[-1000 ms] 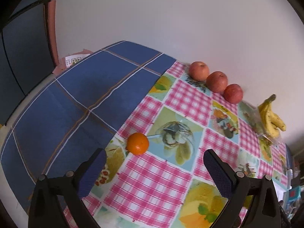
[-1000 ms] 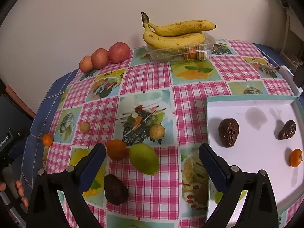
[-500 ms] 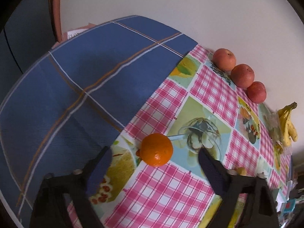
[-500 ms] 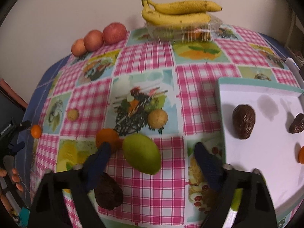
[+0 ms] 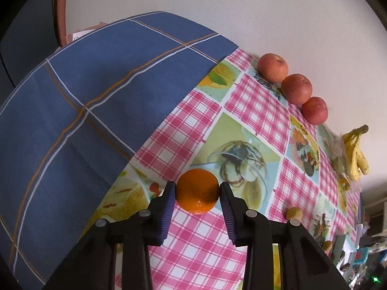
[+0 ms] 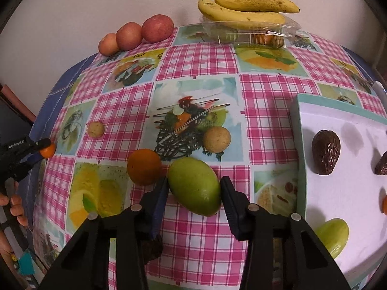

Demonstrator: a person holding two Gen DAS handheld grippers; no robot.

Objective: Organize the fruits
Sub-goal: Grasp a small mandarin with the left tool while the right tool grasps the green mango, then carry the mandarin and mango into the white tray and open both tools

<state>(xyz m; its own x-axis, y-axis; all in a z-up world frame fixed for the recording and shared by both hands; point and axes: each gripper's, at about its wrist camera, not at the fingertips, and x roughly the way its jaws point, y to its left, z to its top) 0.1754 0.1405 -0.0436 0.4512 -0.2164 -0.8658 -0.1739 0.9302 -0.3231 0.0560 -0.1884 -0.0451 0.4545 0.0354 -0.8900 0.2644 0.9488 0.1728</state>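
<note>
My left gripper (image 5: 196, 191) is shut on a small orange (image 5: 197, 191) at the table's left edge; both pads touch it. It also shows in the right wrist view (image 6: 48, 150). My right gripper (image 6: 194, 188) is shut on a green mango (image 6: 194, 188) on the checked tablecloth, pads on both its sides. A bigger orange (image 6: 144, 166) lies just left of the mango. A white tray (image 6: 338, 120) at the right holds two dark avocados (image 6: 325, 152), a second green mango (image 6: 335, 236) and a small orange (image 6: 384, 204).
Three red apples (image 6: 135, 35) and bananas (image 6: 241, 7) on a clear plastic box (image 6: 251, 32) stand along the back wall. Two small tan fruits (image 6: 217, 139) lie mid-table. A dark avocado (image 6: 152, 246) sits under my right gripper's left finger. Blue cloth (image 5: 84, 96) covers the table's left end.
Both grippers moved forward and closed: the left onto the small orange, the right onto the green mango.
</note>
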